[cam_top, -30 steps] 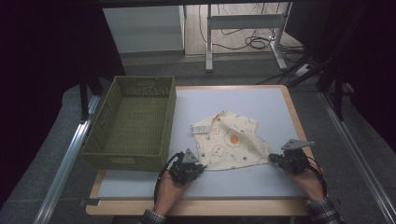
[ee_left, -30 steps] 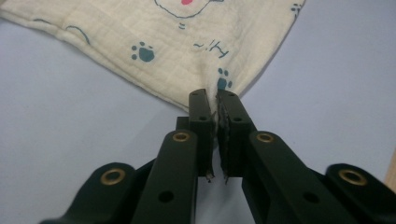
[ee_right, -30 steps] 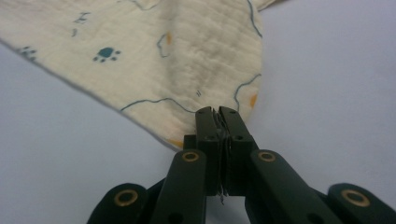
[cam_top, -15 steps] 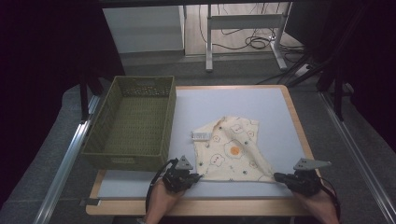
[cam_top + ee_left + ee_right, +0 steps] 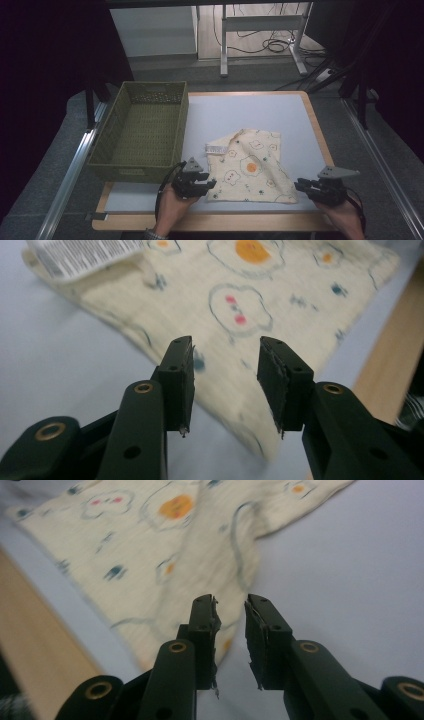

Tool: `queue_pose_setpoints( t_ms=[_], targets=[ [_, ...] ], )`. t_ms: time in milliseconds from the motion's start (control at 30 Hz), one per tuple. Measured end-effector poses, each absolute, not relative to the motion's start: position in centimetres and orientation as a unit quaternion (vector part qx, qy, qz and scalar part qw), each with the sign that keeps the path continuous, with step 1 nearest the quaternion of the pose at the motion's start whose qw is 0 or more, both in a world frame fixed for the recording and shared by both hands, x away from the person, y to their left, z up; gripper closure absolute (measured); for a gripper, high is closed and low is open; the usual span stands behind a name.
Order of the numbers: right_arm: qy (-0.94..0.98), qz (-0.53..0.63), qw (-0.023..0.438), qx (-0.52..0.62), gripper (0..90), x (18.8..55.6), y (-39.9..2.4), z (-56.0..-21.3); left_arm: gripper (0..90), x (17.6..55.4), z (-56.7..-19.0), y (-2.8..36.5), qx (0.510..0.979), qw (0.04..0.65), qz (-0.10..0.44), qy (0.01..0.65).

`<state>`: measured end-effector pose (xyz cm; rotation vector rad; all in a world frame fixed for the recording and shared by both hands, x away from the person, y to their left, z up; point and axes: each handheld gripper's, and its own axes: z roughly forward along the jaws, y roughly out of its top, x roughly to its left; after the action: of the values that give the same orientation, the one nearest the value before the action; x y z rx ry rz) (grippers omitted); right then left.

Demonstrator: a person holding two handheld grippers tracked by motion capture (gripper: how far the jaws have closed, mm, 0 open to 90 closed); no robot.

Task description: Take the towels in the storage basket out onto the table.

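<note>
Table (image 5: pixel 260 107) pale blue, wood-edged; cloth (image 5: pixel 250 167) flat; both hand-held grippers just opening, released; floor grey.

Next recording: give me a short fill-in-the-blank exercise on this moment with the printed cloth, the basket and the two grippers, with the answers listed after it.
1. The printed cloth lies flat on the ______ mat of the table.
2. The green basket stands to the ______ of the cloth in the high view.
3. The jaws of the left gripper stand ______, with nothing clamped between them.
4. The right gripper sits at the cloth's near ______ corner in the high view.

Missing words: blue; left; open; right
</note>
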<state>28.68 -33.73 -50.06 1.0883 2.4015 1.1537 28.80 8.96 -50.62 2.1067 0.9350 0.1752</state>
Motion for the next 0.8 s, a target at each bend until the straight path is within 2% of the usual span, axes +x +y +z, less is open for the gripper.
queue_pose_setpoints(
  t_ms=[267,467,633,667,700,733,800],
  targets=[
    [0.825,0.383,0.15,0.388,70.5,34.0,-31.8,-50.2,56.2,33.2,-51.4,6.7,0.834,0.387,0.084,0.384],
    [0.811,0.374,0.166,0.419,66.5,38.5,-30.1,-51.3,52.5,34.1,-52.3,6.6,0.837,0.364,0.098,0.396],
    [0.81,0.368,0.165,0.425,66.2,39.9,-28.7,-52.1,49.3,34.4,-53.1,6.9,0.838,0.349,0.108,0.405],
    [0.814,0.358,0.171,0.424,70.9,39.9,-28.3,-52.3,49.2,34.3,-53.2,6.9,0.837,0.352,0.112,0.403],
    [0.815,0.362,0.17,0.42,81.2,39.8,-28.2,-52.3,49.2,34.2,-53.3,6.9,0.838,0.351,0.116,0.401],
    [0.817,0.366,0.156,0.416,87.7,39.8,-28.1,-52.3,49.4,34.2,-53.3,6.8,0.84,0.349,0.122,0.398],
    [0.829,0.343,0.176,0.405,89.2,40.0,-27.8,-51.9,49.5,34.0,-53.3,6.6,0.842,0.344,0.131,0.395]
  ],
)
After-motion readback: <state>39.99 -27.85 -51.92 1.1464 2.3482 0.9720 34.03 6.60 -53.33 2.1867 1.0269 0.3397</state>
